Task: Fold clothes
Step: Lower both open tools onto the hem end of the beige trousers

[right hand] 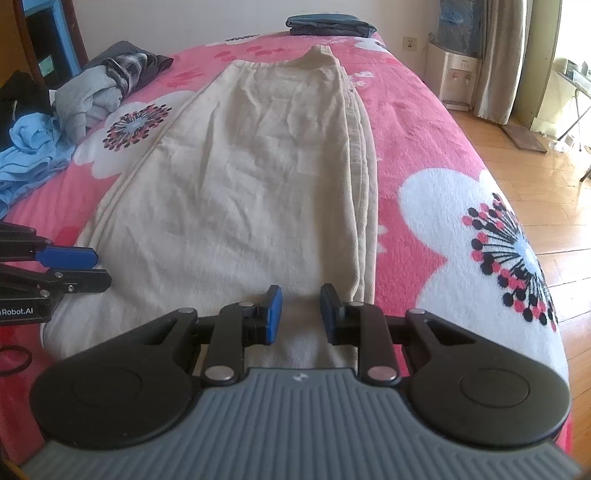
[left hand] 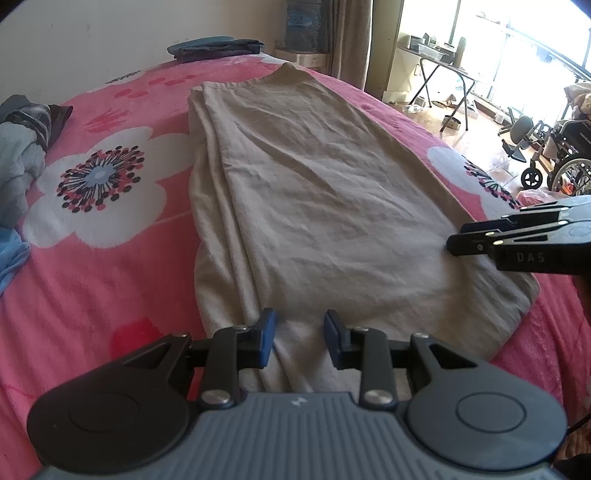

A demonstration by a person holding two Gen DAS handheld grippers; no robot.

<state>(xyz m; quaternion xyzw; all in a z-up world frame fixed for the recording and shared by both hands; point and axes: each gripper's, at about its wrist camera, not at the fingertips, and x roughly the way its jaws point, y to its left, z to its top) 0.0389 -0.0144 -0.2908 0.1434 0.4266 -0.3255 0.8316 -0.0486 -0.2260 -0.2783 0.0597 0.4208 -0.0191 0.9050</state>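
A long beige garment [left hand: 314,184] [right hand: 258,166] lies flat and folded lengthwise on a pink flowered blanket [left hand: 92,258] [right hand: 424,147], running away from me. My left gripper [left hand: 300,325] hovers over its near end, jaws apart, with cloth lying below the gap and not pinched. My right gripper [right hand: 300,299] stands the same way at the near end, close to the garment's layered right edge, jaws apart and nothing pressed between the pads. Each gripper shows in the other's view: the right gripper [left hand: 458,240] at the garment's right side, the left gripper [right hand: 92,269] at its left side.
A folded dark blue garment [left hand: 216,46] [right hand: 328,24] sits at the bed's far end. A pile of loose clothes [left hand: 22,147] [right hand: 92,92] lies on the left side. The bed's right edge drops to a wooden floor [right hand: 535,166]. A wheelchair [left hand: 565,158] stands beyond.
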